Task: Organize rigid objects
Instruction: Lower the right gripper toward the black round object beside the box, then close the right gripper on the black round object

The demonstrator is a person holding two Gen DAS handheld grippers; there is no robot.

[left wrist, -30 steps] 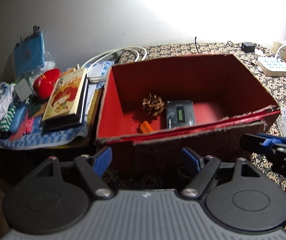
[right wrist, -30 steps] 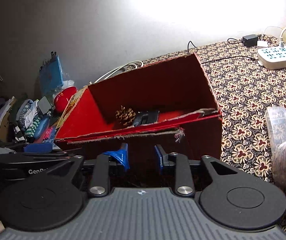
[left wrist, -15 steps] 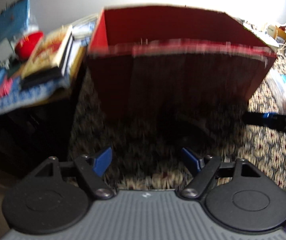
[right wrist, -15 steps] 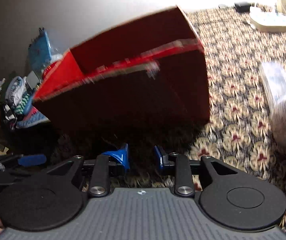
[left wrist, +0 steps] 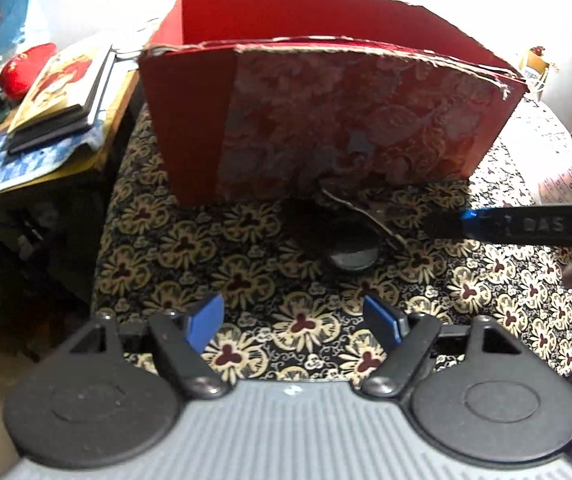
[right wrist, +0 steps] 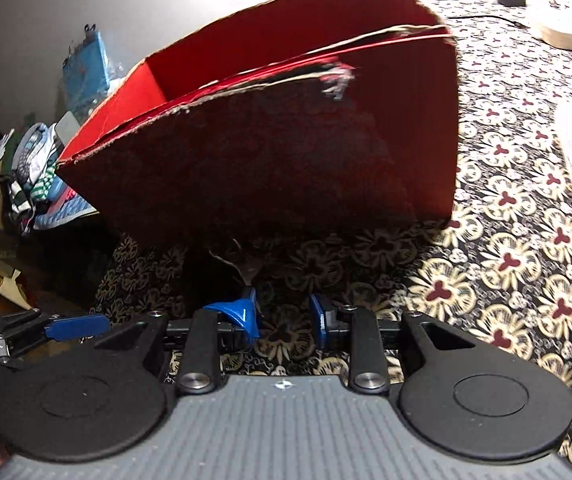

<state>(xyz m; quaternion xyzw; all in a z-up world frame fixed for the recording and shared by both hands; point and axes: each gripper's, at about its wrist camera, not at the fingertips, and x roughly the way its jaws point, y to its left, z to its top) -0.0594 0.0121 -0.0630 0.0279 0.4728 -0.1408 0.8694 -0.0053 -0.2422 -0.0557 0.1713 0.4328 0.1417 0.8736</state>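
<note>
A red cardboard box (left wrist: 325, 120) stands on the flowered cloth; its inside is hidden from this low angle. It also shows in the right wrist view (right wrist: 286, 160). A dark round flat object (left wrist: 351, 248) lies on the cloth just before the box, beside a thin twig (left wrist: 361, 214). My left gripper (left wrist: 293, 322) is open and empty, low over the cloth in front of that object. My right gripper (right wrist: 284, 318) is open a little and empty, close to the box's front; in the left wrist view it reaches in from the right (left wrist: 525, 226).
A side table at the left holds a stack of books (left wrist: 62, 96), a red pouch (left wrist: 22, 68) and a blue checked cloth (left wrist: 26, 160). Clothes (right wrist: 34, 168) pile up at the left. A clear container (left wrist: 565, 176) and a white power strip (right wrist: 565, 28) lie to the right.
Both grippers have dropped low in front of the box, so its contents are out of sight. The dark round object on the cloth has come into view.
</note>
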